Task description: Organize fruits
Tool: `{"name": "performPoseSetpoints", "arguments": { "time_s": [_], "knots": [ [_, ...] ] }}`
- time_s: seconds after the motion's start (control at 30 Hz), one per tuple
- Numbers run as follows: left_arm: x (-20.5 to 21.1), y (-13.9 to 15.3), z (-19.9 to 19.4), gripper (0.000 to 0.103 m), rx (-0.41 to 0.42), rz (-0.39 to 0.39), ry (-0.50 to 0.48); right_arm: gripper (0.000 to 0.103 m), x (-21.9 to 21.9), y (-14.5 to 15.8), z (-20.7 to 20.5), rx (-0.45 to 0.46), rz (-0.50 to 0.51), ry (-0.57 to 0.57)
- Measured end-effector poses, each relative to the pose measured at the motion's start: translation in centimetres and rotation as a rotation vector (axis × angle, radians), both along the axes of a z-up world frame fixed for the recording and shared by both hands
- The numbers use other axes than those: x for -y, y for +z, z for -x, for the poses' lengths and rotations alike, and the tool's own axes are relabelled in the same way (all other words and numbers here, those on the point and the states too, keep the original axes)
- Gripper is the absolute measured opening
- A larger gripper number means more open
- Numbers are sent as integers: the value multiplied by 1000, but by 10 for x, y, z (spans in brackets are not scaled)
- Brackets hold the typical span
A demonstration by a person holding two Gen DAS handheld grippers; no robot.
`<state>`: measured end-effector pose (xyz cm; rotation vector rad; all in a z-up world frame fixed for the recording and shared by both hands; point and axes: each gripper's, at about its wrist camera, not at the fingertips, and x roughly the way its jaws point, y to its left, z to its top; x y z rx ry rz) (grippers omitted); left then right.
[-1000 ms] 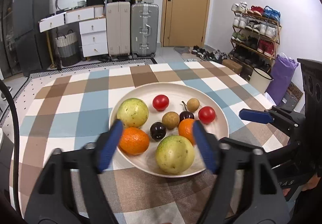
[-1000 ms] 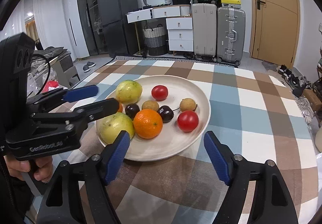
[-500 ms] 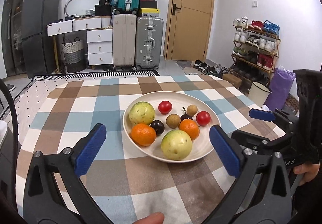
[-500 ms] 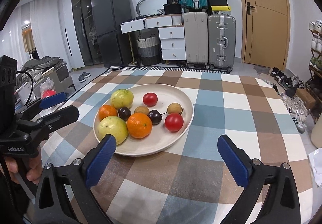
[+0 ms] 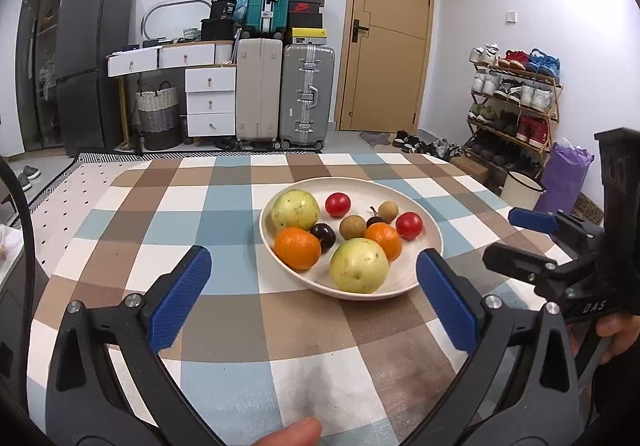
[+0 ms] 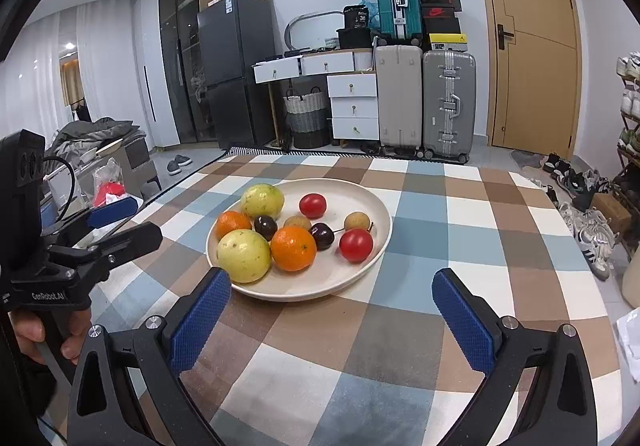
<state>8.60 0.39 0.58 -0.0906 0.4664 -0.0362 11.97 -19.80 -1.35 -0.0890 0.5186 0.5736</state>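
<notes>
Both my grippers have drawn back from the plate (image 5: 434, 242) of fruit since the earlier frame; left gripper (image 5: 316, 298) and right gripper (image 6: 332, 314) stand released, empty, near its closest rim.

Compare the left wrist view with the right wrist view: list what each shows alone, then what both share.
Left wrist only: the shoe rack and purple bag.
Right wrist only: white curtains and the red item beside the table.
Both: the plate of fruit on the checked tablecloth, suitcases, door, fridge, each gripper's open fingers.
</notes>
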Motion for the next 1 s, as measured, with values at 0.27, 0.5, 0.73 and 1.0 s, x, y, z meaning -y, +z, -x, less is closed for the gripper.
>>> {"name": "performPoseSetpoints", "arguments": {
  "time_s": [0.27,0.5,0.73,1.0],
  "knots": [
    [1,0,0,102,7,-6,9,103,-2,2,5,34,1,3],
    [-2,0,-2,102,5,1,13,103,-4,5,13,72,10,11],
    [-1,0,-3,102,13,-14,6,103,-4,4,13,67,6,9],
    [0,0,-3,102,14,-14,6,103,-3,4,13,74,9,11]
  ]
}}
